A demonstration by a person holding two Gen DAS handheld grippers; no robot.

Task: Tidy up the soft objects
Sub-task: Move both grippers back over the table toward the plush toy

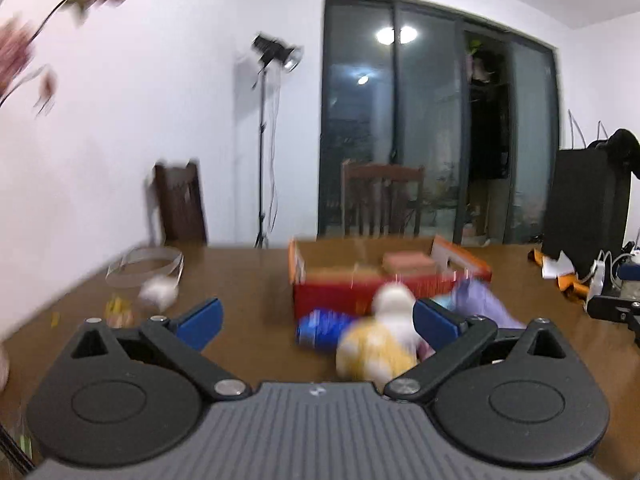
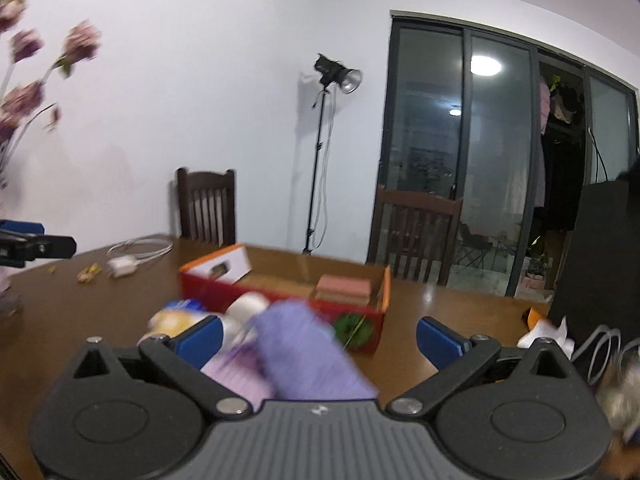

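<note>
Left wrist view: my left gripper (image 1: 316,322) is spread wide and holds nothing above the wooden table (image 1: 248,280). Near its right finger lies a blurred yellow-and-white plush (image 1: 376,344), with a blue soft item (image 1: 320,326) beside it. My right gripper (image 2: 318,340) gapes too, with purple cloth (image 2: 308,352) lying between its fingers. Beyond stands the red cardboard box (image 2: 288,300).

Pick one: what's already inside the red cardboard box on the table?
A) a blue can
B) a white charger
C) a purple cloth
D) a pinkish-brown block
D. A pinkish-brown block lies inside the red box, near its right end, in both wrist views; the purple cloth sits on the table in front of the box, not in it.
</note>
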